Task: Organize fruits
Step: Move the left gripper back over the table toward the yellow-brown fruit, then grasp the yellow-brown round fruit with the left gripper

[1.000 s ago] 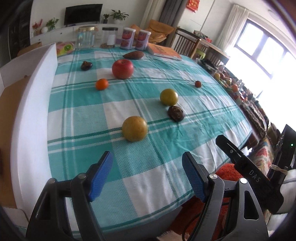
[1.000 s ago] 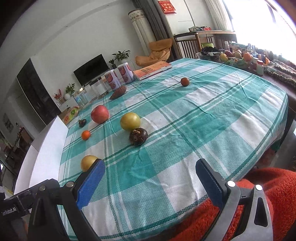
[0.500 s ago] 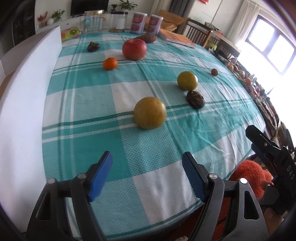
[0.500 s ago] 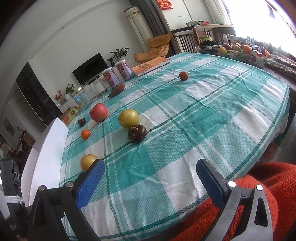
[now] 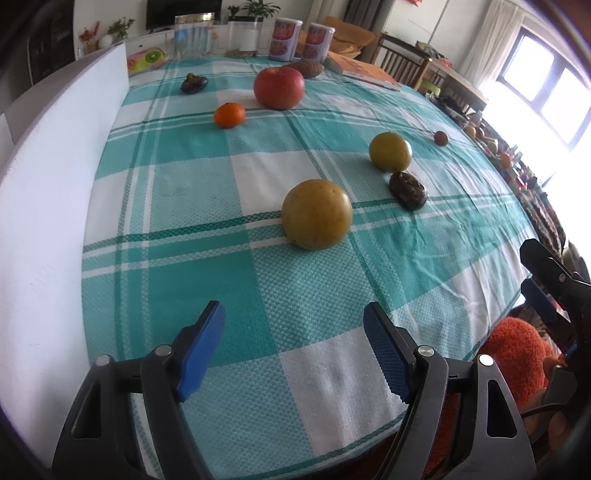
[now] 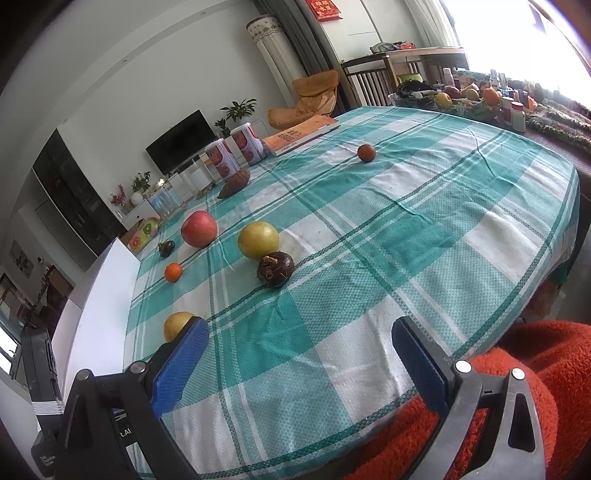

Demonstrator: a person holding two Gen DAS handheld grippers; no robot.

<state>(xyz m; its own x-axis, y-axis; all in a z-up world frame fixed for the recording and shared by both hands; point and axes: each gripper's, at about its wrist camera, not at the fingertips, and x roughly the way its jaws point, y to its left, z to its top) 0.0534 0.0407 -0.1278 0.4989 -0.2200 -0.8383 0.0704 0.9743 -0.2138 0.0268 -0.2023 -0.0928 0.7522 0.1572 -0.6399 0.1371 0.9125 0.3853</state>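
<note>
Fruits lie scattered on a teal checked tablecloth point(image 5: 314, 295). A yellow-brown pear point(image 5: 316, 214) sits just ahead of my open, empty left gripper point(image 5: 293, 325); it also shows in the right wrist view point(image 6: 177, 325), partly behind a finger. Farther off are a yellow-green fruit point(image 5: 390, 151), a dark brown fruit point(image 5: 408, 191), a red apple point(image 5: 279, 88), a small orange point(image 5: 229, 115), a dark small fruit point(image 5: 194, 84) and a small reddish fruit point(image 5: 440, 138). My right gripper point(image 6: 299, 341) is open and empty above the table's near edge.
A white foam box wall point(image 5: 48, 206) runs along the table's left side. At the far end stand two cans point(image 5: 299, 35), glass jars point(image 5: 194, 35), a sweet potato point(image 5: 306, 68) and a book point(image 5: 362, 68). An orange fleece sleeve point(image 6: 517, 387) is by the near edge.
My left gripper has moved forward and lower toward the yellow-brown pear, which now looks larger and closer. My right gripper has shifted only slightly.
</note>
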